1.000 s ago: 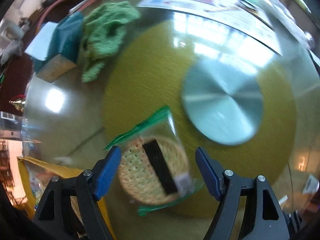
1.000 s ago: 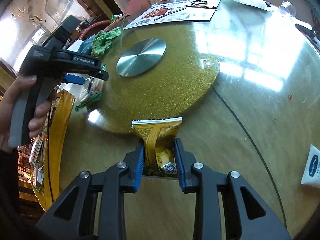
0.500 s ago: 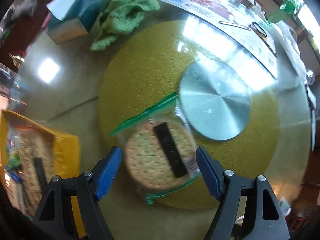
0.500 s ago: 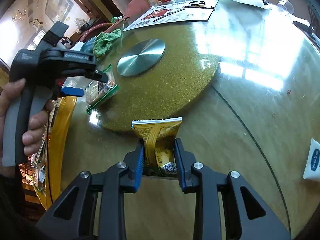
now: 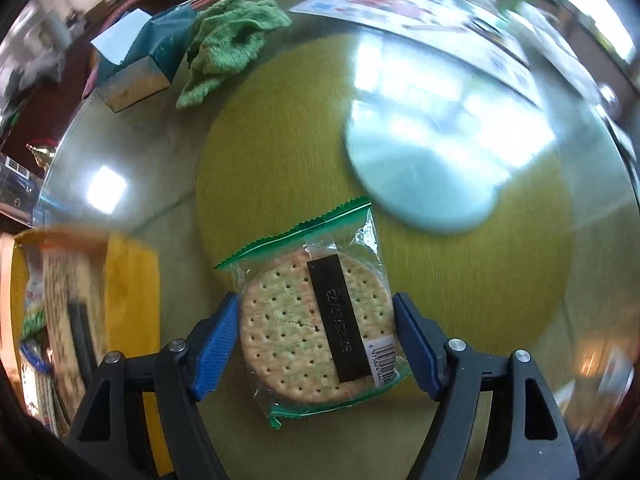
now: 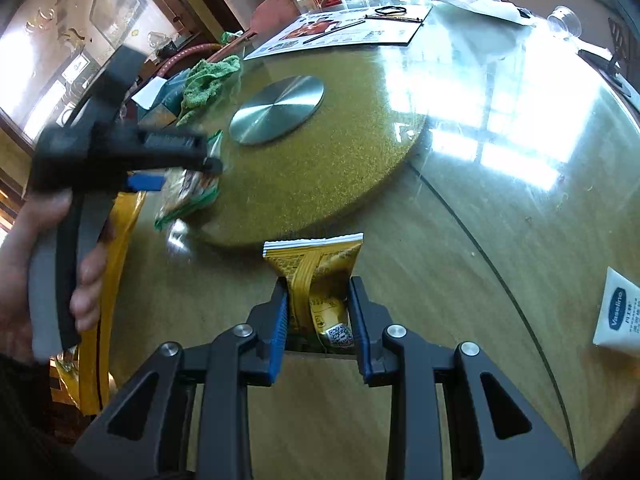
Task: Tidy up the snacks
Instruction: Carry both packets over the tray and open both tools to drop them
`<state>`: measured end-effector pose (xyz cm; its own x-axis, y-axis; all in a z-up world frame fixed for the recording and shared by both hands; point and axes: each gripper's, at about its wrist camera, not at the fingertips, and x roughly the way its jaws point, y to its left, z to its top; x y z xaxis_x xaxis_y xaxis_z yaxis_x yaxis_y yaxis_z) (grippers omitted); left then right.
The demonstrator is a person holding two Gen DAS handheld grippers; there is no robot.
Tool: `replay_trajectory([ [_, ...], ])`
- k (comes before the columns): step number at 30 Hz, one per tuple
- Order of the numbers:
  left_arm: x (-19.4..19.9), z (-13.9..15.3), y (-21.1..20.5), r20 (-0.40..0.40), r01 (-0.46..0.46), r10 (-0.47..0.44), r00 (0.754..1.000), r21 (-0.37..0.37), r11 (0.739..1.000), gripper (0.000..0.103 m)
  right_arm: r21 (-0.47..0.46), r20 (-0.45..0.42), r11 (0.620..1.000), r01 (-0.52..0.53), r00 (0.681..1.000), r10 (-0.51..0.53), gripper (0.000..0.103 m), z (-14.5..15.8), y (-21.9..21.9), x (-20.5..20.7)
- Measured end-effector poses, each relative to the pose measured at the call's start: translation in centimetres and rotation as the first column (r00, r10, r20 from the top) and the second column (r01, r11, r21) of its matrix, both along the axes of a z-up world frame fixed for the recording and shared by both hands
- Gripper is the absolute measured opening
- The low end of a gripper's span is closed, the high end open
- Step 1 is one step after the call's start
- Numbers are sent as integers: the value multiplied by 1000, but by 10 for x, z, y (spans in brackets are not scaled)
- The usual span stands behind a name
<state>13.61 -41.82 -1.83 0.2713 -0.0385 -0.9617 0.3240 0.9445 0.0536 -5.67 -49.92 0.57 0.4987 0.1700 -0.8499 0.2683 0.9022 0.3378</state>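
Left gripper (image 5: pixel 316 340), blue pads: clamped on 1 round perforated cracker in a clear green-edged wrapper (image 5: pixel 316 328), above a glass tabletop (image 5: pixel 120 152). Beyond: gold circular mat (image 5: pixel 280 152), silver metal disc (image 5: pixel 424 176), crumpled green cloth (image 5: pixel 228 44), teal tissue box (image 5: pixel 136 60). Left: yellow snack bag (image 5: pixel 128 280).

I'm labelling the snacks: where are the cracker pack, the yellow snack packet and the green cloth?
cracker pack (image 5: pixel 296 332), left wrist view, on the round cracker's face.
yellow snack packet (image 6: pixel 320 264), right wrist view, on its upper printed panel.
green cloth (image 5: pixel 228 44), left wrist view, on its crumpled middle.
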Motion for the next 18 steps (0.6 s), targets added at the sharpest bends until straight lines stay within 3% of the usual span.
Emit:
replay_trajectory([
  [4,-80,5,34,18,141,-142,990,12,990,75,-11,-2,1000,-23,1000,23,30,0,3,-14],
  [11,-200,7,76,59,279,-278,959,-7,960,77,-48,-21,996,-75,997,74,30,3,20,-58],
  [18,-201,6,78,105,277,-272,957,-36,960,81,-81,-41,994,-72,997,69,30,5,34,-86],
])
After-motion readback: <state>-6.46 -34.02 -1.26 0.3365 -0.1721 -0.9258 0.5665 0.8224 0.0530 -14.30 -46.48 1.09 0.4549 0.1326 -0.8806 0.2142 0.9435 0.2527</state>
